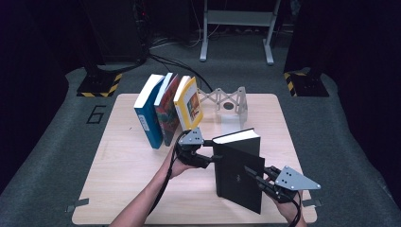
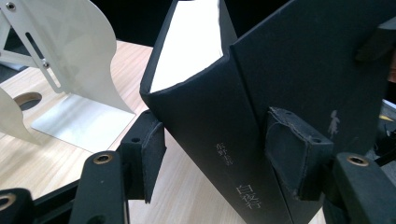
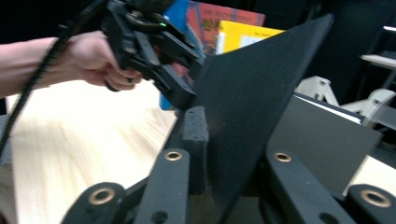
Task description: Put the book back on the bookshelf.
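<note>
**Black book held between two grippers, front cover swinging loose**

The black hardcover book [image 1: 238, 168] stands upright on the pale wooden worktop [image 1: 118, 165], to the right of a leaning row of three books: a blue-spined book [image 1: 147, 113], a red-patterned book [image 1: 166, 111] and a yellow-covered book [image 1: 189, 105]. The left gripper [image 1: 208, 158] straddles the spine; in the left gripper view one pad presses the cover on one side while the other pad stands slightly off the far side, so its jaws look closing but not fully clenched. The right gripper [image 1: 257, 179] has its jaws clamped on the front cover's edge.

Likely trouble: the right jaws hold only the cover, which could swing open and let the page block sag or tip over. With the left grip loose, the book might twist or slide. Pushed left carelessly, it could topple the leaning row.

The spine carries pale East Asian characters, too small to read surely; a small pale figure marks the cover. A "6" is marked on the floor. A white metal folding bookend [image 1: 229, 101] stands beyond the jaws.
</note>
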`<state>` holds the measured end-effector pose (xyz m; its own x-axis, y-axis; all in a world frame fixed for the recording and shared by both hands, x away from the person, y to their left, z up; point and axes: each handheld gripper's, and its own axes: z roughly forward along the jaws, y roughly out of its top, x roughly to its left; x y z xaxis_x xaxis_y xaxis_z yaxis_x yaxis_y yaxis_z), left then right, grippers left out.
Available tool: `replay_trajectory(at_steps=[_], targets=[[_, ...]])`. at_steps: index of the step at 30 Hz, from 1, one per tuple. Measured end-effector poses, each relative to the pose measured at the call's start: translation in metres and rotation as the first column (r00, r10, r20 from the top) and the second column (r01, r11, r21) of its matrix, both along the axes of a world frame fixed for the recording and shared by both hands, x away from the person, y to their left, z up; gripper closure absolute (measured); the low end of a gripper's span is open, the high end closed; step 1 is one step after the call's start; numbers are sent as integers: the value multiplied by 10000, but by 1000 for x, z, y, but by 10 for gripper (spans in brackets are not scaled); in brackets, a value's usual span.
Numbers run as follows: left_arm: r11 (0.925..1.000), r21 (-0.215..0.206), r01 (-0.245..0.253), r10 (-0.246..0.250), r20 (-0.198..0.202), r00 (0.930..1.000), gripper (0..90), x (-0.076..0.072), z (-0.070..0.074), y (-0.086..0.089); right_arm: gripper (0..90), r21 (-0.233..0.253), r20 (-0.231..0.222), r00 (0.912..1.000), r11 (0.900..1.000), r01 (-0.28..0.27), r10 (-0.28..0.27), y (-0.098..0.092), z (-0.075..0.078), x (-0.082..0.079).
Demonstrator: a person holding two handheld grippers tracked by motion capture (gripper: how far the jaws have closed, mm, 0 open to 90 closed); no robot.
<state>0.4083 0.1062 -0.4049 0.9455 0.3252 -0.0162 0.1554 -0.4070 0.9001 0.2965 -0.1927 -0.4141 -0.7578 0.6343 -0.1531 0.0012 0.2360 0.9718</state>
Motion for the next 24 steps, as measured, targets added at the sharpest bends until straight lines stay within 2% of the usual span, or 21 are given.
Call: replay_trajectory(at_steps=[1, 6, 7, 8, 11, 13, 16, 18, 19, 24], targets=[[10000, -88, -29, 30, 74, 10000, 393, -1, 0, -1, 748, -19, -122, 9999, 10000, 47, -47, -1, 0, 0], [10000, 15, 50, -50, 235, 9997, 398, -6, 1, -1, 698, -174, -322, 9987, 9991, 379, -384, -5, -1, 4], [10000, -12, -19, 19, 278, 9996, 398, -6, 1, -2, 691, -200, -149, 9991, 9990, 394, -397, -5, -1, 6], [10000, 48, -1, -1, 293, 9996, 398, -6, 2, -2, 686, -117, -258, 9985, 9988, 470, -473, -4, -1, 6], [9998, 164, 149, -156, 456, 9988, 400, -6, 4, 0, 675, -117, -71, 9987, 9987, 503, -504, -2, -3, 8], [9996, 197, 222, -234, 606, 9979, 406, -7, 6, 2, 673, 194, -223, 9984, 9985, 517, -513, -3, -7, 10], [9996, 203, 208, -221, 697, 9973, 409, -7, 9, 7, 665, 287, -236, 9989, 9987, 414, -407, 1, -11, 14], [9998, 195, 17, -34, 889, 9960, 415, -8, 11, 11, 659, 285, -29, 9994, 9990, 354, -353, 6, -13, 19], [9998, 208, 36, -53, 831, 9965, 418, -8, 12, 14, 657, 310, -56, 9994, 9990, 336, -334, 8, -13, 22], [9997, 230, -9, -15, 1066, 9943, 439, -9, 13, 27, 619, 347, -116, 9993, 9987, 369, -365, 17, -15, 33]])
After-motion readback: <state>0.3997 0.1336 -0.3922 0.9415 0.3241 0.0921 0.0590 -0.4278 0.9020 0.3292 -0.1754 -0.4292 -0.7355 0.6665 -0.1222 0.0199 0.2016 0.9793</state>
